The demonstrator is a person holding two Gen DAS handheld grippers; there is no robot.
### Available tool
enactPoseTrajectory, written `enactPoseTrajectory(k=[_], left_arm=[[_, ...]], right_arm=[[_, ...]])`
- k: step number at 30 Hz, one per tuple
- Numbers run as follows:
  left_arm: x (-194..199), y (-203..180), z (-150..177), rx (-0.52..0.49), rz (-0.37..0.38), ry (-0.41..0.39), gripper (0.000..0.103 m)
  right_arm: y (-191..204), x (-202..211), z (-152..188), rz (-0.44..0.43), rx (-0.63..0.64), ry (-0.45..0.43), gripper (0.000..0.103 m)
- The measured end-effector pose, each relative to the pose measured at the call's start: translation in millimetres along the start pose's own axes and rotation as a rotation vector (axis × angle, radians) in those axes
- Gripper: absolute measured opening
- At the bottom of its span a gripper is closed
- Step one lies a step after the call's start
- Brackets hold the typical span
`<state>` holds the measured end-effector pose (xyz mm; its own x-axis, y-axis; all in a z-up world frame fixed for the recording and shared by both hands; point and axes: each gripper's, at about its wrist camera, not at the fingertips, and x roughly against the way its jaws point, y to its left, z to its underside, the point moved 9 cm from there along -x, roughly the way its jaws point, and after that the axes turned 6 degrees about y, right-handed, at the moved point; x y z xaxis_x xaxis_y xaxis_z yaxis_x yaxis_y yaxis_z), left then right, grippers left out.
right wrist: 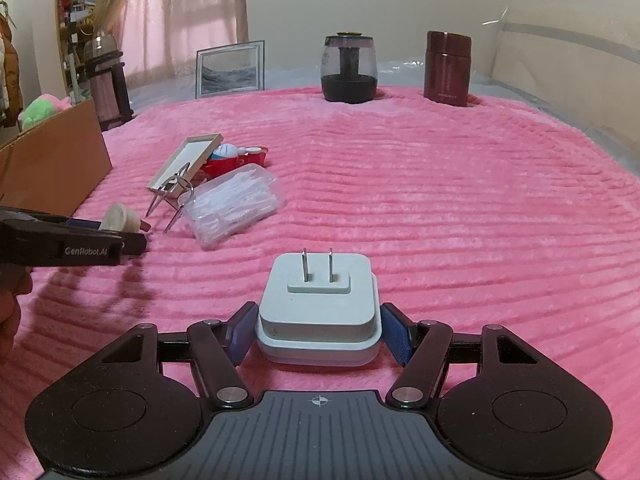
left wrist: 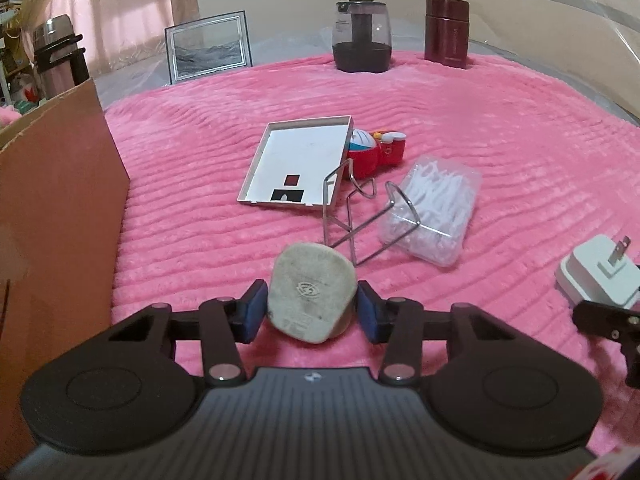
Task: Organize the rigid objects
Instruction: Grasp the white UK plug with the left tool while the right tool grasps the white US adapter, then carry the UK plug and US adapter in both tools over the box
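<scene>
A beige rounded block (left wrist: 310, 296) with a stamped emblem sits between the blue pads of my left gripper (left wrist: 311, 300), and both pads press its sides. In the right wrist view the block (right wrist: 118, 216) is seen in that left gripper (right wrist: 120, 229), just above the pink blanket (right wrist: 440, 220). My right gripper (right wrist: 318, 330) is shut on a white plug adapter (right wrist: 318, 312) whose two prongs point up and away. The adapter (left wrist: 600, 276) also shows at the right edge of the left wrist view.
A cardboard box (left wrist: 60, 200) stands at the left. Ahead lie a white shallow tray (left wrist: 296, 160), a red and blue toy (left wrist: 372, 152), a wire stand (left wrist: 350, 216) and a clear box of white picks (left wrist: 434, 212). A picture frame (left wrist: 208, 48), glass pot (left wrist: 362, 36) and maroon flask (left wrist: 448, 32) stand at the back.
</scene>
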<state>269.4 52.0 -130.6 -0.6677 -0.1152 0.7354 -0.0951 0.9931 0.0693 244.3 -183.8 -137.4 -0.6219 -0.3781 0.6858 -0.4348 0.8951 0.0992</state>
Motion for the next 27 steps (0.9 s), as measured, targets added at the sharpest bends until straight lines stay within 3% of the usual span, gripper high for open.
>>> enactPoseTrajectory(k=[14, 19, 27], left_arm=[[39, -24, 37, 0.039, 0.090, 0.022, 0.041], [43, -20, 34, 0.056, 0.146, -0.012, 0.042], [35, -18, 30, 0.048, 0.160, 0.005, 0.042]], right_arm=[[9, 11, 5, -0.021, 0.000, -0.002, 0.062], [9, 12, 8, -0.021, 0.004, 0.004, 0.062], [13, 11, 8, -0.017, 0.008, 0.005, 0.062]])
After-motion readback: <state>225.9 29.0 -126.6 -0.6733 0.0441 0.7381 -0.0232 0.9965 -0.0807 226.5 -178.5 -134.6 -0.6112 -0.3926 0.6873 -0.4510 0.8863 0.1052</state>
